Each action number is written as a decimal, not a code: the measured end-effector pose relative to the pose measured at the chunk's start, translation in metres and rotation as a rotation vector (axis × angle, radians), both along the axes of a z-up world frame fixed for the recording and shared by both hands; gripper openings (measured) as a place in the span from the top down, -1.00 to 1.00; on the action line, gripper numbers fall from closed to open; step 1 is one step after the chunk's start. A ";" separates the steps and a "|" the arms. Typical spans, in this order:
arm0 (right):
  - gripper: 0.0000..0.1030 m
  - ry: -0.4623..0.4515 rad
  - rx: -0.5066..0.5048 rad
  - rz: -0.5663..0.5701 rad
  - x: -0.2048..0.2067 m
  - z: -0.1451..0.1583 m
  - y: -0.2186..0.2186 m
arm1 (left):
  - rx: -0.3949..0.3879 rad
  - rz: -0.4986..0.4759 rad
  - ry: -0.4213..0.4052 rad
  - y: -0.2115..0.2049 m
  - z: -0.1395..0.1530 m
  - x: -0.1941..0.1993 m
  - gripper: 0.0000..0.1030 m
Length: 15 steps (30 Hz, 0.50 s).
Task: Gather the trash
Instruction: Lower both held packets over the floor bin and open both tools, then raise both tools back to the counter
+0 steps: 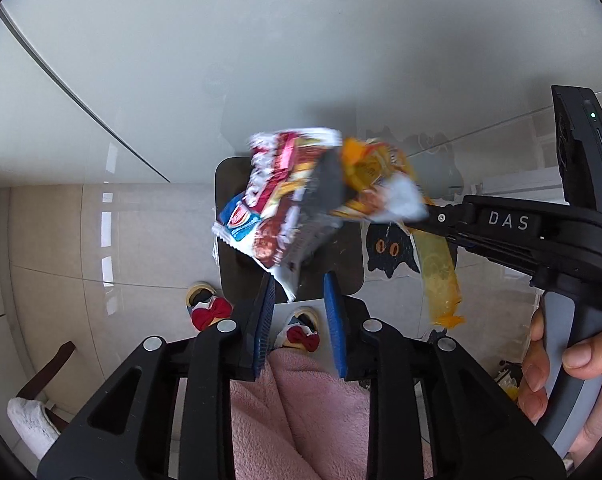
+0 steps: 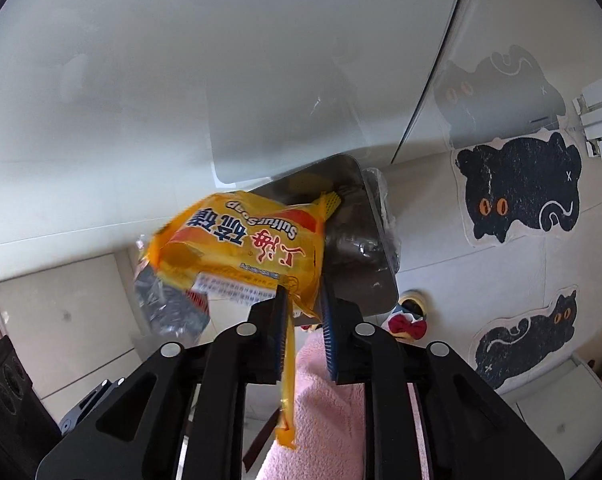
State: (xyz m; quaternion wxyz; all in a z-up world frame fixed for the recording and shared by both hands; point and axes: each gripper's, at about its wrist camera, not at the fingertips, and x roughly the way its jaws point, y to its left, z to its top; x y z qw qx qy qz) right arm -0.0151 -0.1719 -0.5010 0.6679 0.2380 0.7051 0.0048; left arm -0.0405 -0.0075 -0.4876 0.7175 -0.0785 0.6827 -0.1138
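Observation:
A red, white and blue snack wrapper (image 1: 275, 208), blurred, hangs just ahead of my left gripper (image 1: 301, 294), whose blue-padded jaws stand apart around its lower corner. My right gripper (image 2: 304, 304) has its jaws apart with a yellow soap wrapper (image 2: 245, 244) between them; a thin yellow strip (image 2: 288, 376) hangs down by the left pad. The right gripper also shows in the left wrist view (image 1: 425, 210) with the yellow wrapper (image 1: 377, 168) at its tips. Both wrappers are above a dark open trash bin (image 1: 231, 268), also in the right wrist view (image 2: 361, 248), lined with a bag.
A white wall is behind the bin. Black cat-shaped floor mats (image 2: 517, 192) lie to the right on the tiled floor. The person's pink robe (image 1: 301, 412) and red-bowed slippers (image 1: 211, 310) are below. A chair leg with a white slipper (image 1: 33, 420) is at the lower left.

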 end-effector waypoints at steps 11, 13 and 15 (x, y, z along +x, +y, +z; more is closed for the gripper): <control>-0.57 -0.031 0.030 -0.030 -0.004 0.014 -0.010 | 0.012 0.002 -0.009 -0.003 0.017 -0.004 -0.10; -0.87 -0.050 0.020 -0.024 -0.007 0.027 -0.013 | 0.022 0.004 -0.025 -0.001 0.029 -0.006 -0.34; -0.93 -0.072 0.019 -0.015 -0.013 0.047 -0.016 | 0.027 0.006 -0.054 0.002 0.047 -0.007 -0.49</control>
